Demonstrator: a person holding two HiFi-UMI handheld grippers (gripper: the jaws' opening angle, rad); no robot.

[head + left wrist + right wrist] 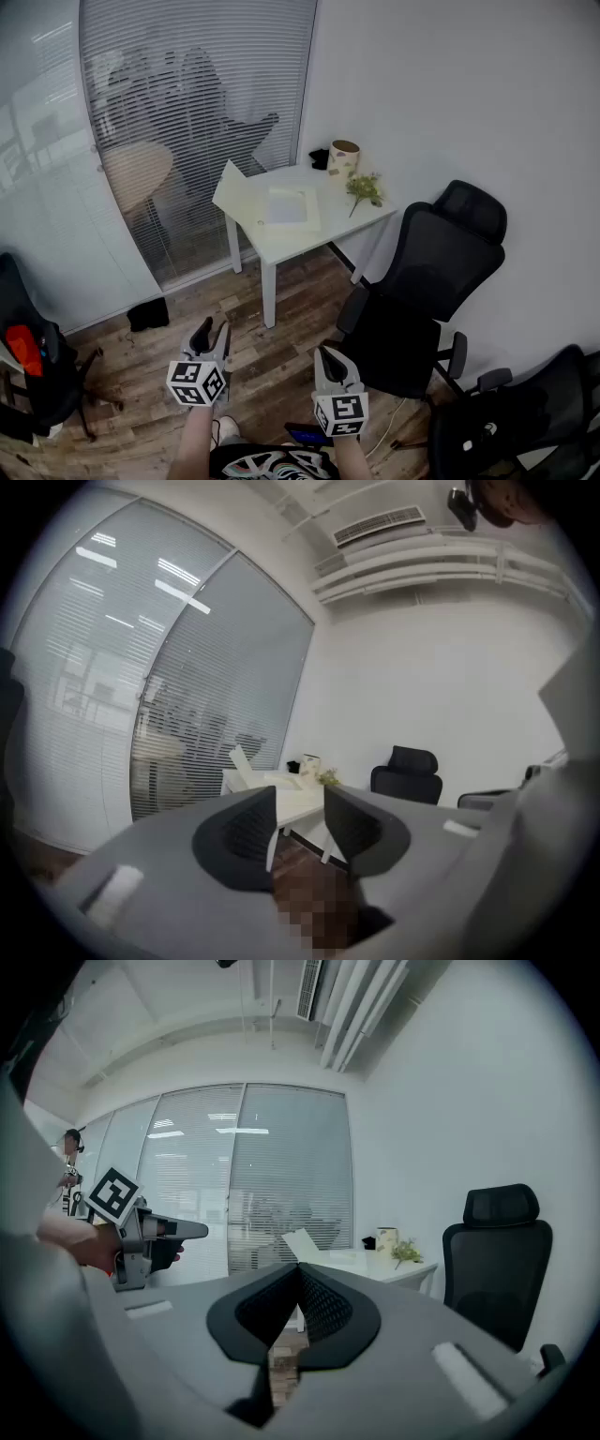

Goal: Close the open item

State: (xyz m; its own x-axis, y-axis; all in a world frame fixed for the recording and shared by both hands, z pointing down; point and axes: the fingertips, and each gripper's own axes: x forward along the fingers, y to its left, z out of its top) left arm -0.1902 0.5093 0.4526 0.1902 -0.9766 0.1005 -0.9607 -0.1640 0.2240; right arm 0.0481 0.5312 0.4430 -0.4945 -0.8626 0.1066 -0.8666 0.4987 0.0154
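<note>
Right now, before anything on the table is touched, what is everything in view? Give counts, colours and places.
small rectangular table: one, white, by the wall and the blinds
flat box with raised lid: one, white, open, on the table
patterned cylindrical cup: one, cream, at the table's far corner
small dark object: one, black, left of the cup, too small to identify
leafy plant sprig: one, green, on the table in front of the cup
mesh office chairs: at least three, black, this one right of the table, others at lower right and the left edge
dark bundle: one, black, on the wooden floor
left tongs: grey, open, empty
right tongs: grey, shut, empty
</note>
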